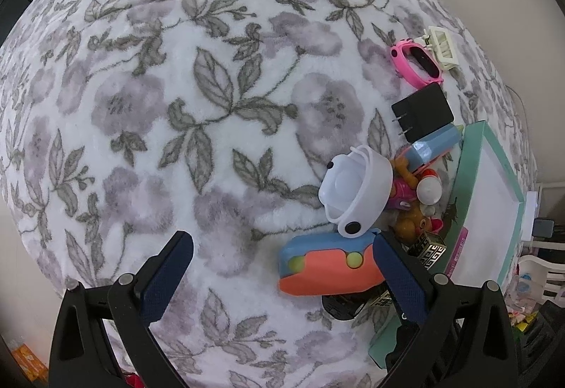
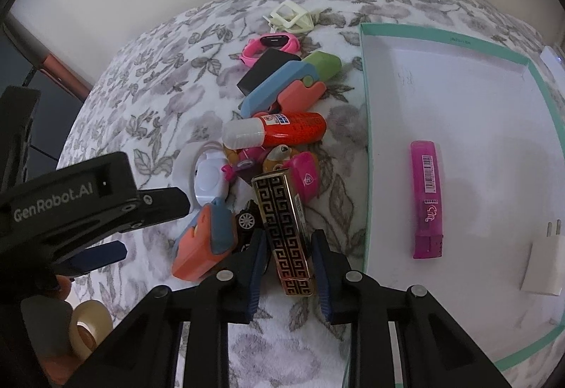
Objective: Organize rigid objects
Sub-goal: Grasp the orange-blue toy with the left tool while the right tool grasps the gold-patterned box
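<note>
My right gripper [image 2: 287, 243] points down at the pile, shut on a long gold-and-black patterned box [image 2: 286, 229] that lies on the flowered blanket [image 2: 148, 77]; both pads press its sides. The same box [image 1: 430, 252] peeks out in the left wrist view. My left gripper [image 1: 282, 236] stands open over the blanket, its right finger beside a blue-and-orange toy [image 1: 328, 264]. From the right wrist view the left gripper [image 2: 155, 227] is at the left, next to that toy [image 2: 204, 246]. A teal-rimmed white tray [image 2: 367, 141] holds a pink highlighter [image 2: 427, 197] and a white charger [image 2: 543, 268].
The pile beside the tray holds a red bottle [image 2: 282, 132], a second blue-and-orange toy [image 2: 282, 89], a white case [image 2: 210, 179], a toy car [image 2: 247, 218], a black charger [image 2: 265, 70], a pink watch [image 2: 272, 45] and a cream frame [image 2: 291, 17]. A tape roll [image 2: 88, 324] lies off the blanket's near edge.
</note>
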Demonstrator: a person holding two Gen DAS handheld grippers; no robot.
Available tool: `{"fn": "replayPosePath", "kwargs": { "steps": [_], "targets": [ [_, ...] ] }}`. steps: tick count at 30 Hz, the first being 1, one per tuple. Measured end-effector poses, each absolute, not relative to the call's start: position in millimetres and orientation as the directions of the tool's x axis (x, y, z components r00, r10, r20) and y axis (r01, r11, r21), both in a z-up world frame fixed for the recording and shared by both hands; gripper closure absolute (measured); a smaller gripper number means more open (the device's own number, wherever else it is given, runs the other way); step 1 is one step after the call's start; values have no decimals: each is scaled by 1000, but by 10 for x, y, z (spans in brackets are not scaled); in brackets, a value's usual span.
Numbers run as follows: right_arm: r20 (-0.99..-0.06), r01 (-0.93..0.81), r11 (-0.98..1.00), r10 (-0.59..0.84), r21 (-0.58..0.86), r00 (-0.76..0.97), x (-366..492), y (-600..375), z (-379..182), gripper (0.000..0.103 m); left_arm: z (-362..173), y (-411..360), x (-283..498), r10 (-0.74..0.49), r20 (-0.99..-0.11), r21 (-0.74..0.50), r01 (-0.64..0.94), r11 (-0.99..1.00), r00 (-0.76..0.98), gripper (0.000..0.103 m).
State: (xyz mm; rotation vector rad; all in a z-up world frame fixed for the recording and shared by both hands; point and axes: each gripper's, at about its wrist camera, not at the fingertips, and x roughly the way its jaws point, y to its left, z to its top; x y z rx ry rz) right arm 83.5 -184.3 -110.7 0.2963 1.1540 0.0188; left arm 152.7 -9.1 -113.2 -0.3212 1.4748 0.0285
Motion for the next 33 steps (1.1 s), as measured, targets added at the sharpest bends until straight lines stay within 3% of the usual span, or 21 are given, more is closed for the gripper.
{"fn": "replayPosePath", "kwargs": {
  "steps": [33],
  "targets": [
    [-880,201,927,207,316,428,725,-2099,-1026,79,-1420,-547,1580,-286,-958,-287,-153,946,34,2]
  ]
}}
